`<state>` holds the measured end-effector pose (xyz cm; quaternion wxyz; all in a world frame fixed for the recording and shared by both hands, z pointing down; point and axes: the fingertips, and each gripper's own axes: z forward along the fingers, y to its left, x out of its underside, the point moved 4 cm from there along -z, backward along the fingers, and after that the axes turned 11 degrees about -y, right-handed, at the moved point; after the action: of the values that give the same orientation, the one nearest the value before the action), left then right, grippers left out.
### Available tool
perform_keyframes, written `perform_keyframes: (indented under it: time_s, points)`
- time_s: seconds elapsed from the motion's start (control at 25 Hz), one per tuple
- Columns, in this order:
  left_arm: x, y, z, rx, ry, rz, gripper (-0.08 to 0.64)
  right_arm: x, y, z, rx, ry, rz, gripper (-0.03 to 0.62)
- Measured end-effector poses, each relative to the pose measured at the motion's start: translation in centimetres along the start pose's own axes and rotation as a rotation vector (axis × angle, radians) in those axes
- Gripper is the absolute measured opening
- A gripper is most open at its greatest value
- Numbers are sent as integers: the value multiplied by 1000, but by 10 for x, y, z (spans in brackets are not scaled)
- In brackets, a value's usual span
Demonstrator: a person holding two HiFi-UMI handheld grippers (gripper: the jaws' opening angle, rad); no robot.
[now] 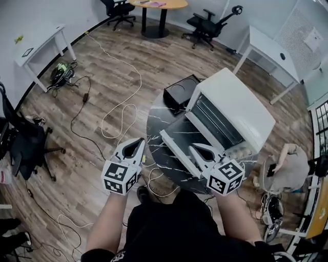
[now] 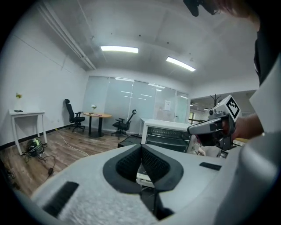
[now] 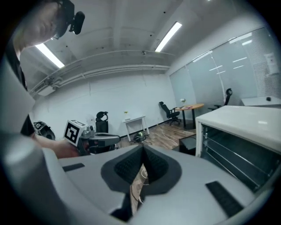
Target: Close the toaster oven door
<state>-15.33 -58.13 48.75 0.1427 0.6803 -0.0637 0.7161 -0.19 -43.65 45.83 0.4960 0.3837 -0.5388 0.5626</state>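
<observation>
A white toaster oven (image 1: 233,110) stands on a round dark marble table (image 1: 156,125). Its door (image 1: 177,148) hangs open, lying flat toward me, and the racks inside show. My right gripper (image 1: 195,148) is shut and empty, hovering over the door's near edge. Whether it touches the door I cannot tell. My left gripper (image 1: 137,142) is shut and empty too, held at the table's left rim, apart from the oven. The left gripper view shows the oven (image 2: 169,134) and the right gripper (image 2: 215,127) ahead. The right gripper view shows the oven (image 3: 239,140) at right and the left gripper (image 3: 94,139).
A black box (image 1: 180,91) sits on the table behind the door. Cables (image 1: 120,110) trail over the wooden floor. Office chairs (image 1: 207,25), white desks (image 1: 271,53) and a round wooden table (image 1: 159,5) ring the room. A person (image 1: 287,169) sits at right.
</observation>
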Motion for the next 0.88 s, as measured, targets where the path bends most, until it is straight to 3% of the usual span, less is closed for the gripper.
perform_keyframes:
  time_s: [0.16,0.32,0.56,0.88]
  points:
    - [21,9,24,108,54,-32,5,28,-9,-23,169,35,54,6]
    - [46,-1,54,205,129,-48,5,50,-24,-40,284,53,102,9]
    - [79,-14,82,313,245,-37,5,91,-38,-64,436,54,170,67]
    - [129,-17,96,394,404,-48,17,142,-43,-96,635,130,281,213]
